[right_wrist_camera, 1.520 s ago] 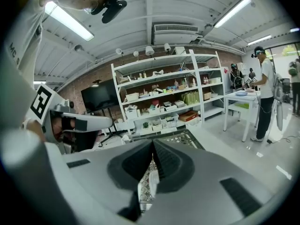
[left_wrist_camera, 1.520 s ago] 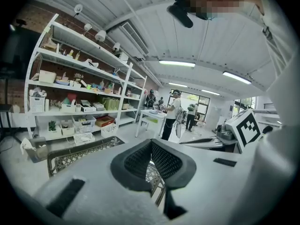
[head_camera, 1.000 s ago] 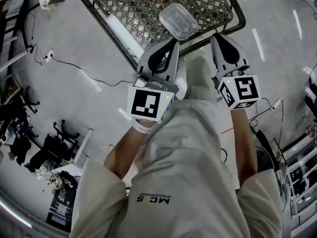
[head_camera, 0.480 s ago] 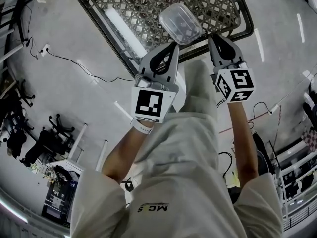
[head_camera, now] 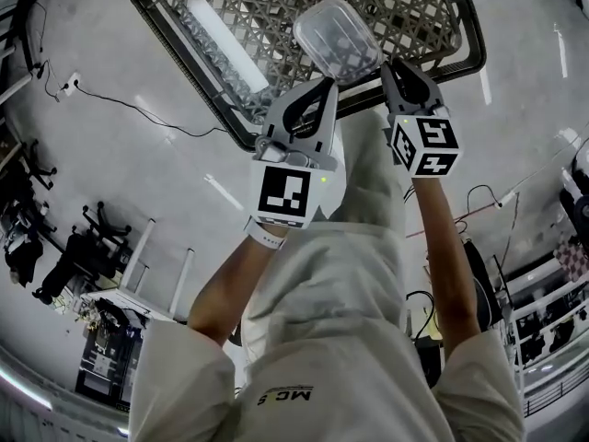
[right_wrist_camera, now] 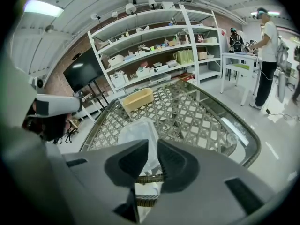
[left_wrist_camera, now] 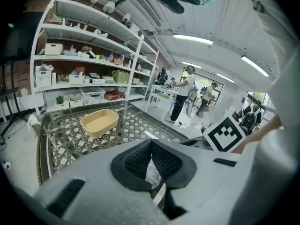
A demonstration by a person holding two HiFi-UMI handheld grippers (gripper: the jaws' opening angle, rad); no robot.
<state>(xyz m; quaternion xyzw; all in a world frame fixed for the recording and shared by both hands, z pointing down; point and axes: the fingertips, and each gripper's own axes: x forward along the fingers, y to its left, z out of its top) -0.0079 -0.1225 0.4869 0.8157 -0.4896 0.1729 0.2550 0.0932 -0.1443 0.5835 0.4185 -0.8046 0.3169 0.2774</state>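
A clear plastic container [head_camera: 337, 40] lies on a glass table with a lattice base [head_camera: 175, 67], close to its near rim. My left gripper [head_camera: 320, 88] is shut and empty, its tips just over the rim to the container's left. In the left gripper view, the left gripper [left_wrist_camera: 151, 144] points across the table [left_wrist_camera: 56, 139] toward a tan tub [left_wrist_camera: 99, 122]. My right gripper [head_camera: 398, 65] hovers at the container's right. In the right gripper view, the right gripper [right_wrist_camera: 153, 144] is open by a narrow gap, with the container [right_wrist_camera: 140, 130] right in front of it and not between the pads.
The tan tub [right_wrist_camera: 137, 99] sits at the table's far end. White shelves [right_wrist_camera: 154, 55] filled with boxes stand behind the table. People [left_wrist_camera: 183, 100] stand at a white desk further off. Cables [head_camera: 138, 109] and chairs [head_camera: 28, 238] are on the floor to the left.
Both grippers have moved forward to the table's near rim and tipped down toward the tabletop. The right jaws, closed before, now show a narrow gap.
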